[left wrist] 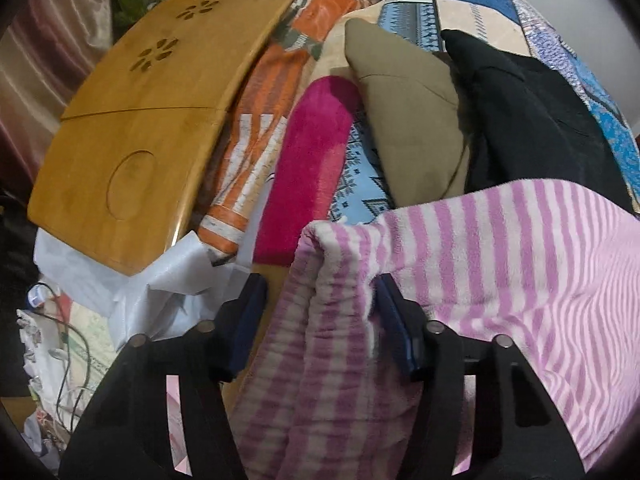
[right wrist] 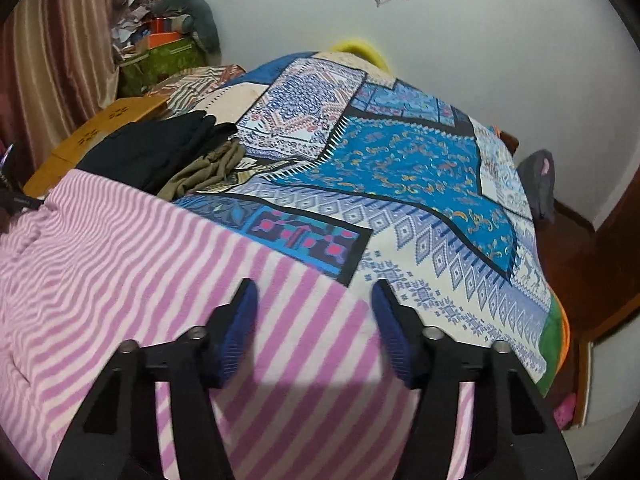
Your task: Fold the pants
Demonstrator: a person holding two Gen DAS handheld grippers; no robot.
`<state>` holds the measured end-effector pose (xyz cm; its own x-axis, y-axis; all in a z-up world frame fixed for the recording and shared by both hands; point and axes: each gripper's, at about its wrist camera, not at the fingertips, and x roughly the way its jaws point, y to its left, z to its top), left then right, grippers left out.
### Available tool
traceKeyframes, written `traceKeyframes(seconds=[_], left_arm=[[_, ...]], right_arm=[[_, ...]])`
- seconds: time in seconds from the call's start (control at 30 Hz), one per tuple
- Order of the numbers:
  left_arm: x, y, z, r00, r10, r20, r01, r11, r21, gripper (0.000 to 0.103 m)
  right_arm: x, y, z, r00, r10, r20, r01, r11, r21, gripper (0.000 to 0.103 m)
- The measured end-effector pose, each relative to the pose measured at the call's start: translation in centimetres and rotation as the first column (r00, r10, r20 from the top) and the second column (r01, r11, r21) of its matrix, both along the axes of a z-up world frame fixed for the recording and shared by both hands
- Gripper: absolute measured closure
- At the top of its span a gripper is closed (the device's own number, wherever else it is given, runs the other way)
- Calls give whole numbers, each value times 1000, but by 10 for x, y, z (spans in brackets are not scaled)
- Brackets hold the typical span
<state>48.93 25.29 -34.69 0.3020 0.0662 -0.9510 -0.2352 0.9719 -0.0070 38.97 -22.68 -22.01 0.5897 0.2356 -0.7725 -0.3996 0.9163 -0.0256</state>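
Note:
The pink-and-white striped fleece pants [left wrist: 500,264] lie on the patterned bedspread [right wrist: 400,168]. In the left wrist view my left gripper [left wrist: 320,292] stands with its jaws wide apart around a raised fold of the pants [left wrist: 332,280]; the fold touches the right pad but the jaws are not closed on it. In the right wrist view the striped pants [right wrist: 120,280] spread flat under my right gripper [right wrist: 316,300], which is open and hovers over their far edge, holding nothing.
A wooden lap tray [left wrist: 132,132] lies at the left. A magenta cloth [left wrist: 308,160], a folded khaki garment [left wrist: 408,120] and a black garment [left wrist: 532,124] lie beyond the pants. Cables and clutter [left wrist: 60,352] sit at the lower left. The bed's right edge [right wrist: 548,320] drops to the floor.

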Motion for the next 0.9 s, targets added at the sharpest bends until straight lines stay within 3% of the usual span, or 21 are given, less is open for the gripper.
traceKeyframes(seconds=[0.03, 0.1, 0.17, 0.3, 0.53, 0.67, 0.73, 0.9], left_arm=[[0, -2, 1, 1000, 0, 6, 0, 1000, 10, 58], [-4, -6, 11, 999, 1, 35, -3, 1000, 30, 73], [-5, -3, 19, 998, 16, 61, -18, 999, 42, 77], [-7, -3, 45, 993, 30, 116, -40, 996, 82, 83], [-25, -2, 104, 973, 10, 233, -35, 994, 103, 88], [-56, -5, 139, 957, -11, 290, -16, 996, 89, 90], [-78, -5, 153, 948, -11, 317, -13, 997, 74, 97], [-127, -1, 174, 943, -5, 334, -11, 999, 45, 97]], right_arm=[[-1, 3, 0, 1000, 9, 13, -8, 1000, -13, 61], [-4, 10, 1, 999, 29, 31, -27, 999, -42, 81], [-9, 16, 3, 998, 48, 34, -46, 997, -62, 94], [0, 20, 8, 998, 32, 52, -27, 996, -83, 97], [-1, 6, 47, 990, -61, 126, 62, 998, -6, 98], [-30, 2, 75, 988, -54, 146, 50, 998, 32, 98], [-49, -1, 90, 987, -54, 154, 46, 997, 54, 98], [-98, -6, 114, 987, -52, 152, 37, 995, 97, 98]])
